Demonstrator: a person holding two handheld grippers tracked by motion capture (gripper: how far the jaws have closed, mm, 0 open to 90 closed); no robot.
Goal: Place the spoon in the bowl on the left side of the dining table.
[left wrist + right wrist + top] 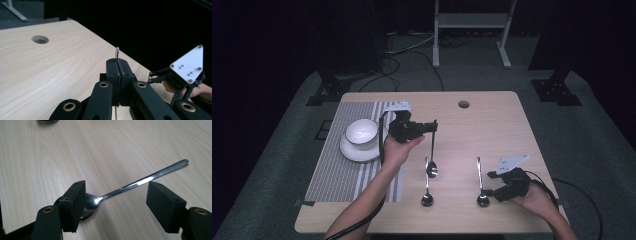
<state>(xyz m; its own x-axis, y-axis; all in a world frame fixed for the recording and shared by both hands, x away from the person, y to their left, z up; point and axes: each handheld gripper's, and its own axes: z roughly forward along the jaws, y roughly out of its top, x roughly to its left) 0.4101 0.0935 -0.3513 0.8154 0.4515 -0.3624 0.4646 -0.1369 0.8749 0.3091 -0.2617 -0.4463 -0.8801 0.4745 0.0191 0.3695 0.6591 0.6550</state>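
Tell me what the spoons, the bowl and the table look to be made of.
Spoons: polished metal, likely steel, with mirror-like glints. Bowl: white and glossy, probably ceramic. Table: pale wood grain, matt; solid wood or laminate cannot be told.

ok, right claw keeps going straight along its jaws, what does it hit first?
Most likely the spoon lying on the table: it sits between the open jaws of the right claw, the bowl beside one jaw, the handle running away ahead. Past it, bare wood; depth is hard to judge.
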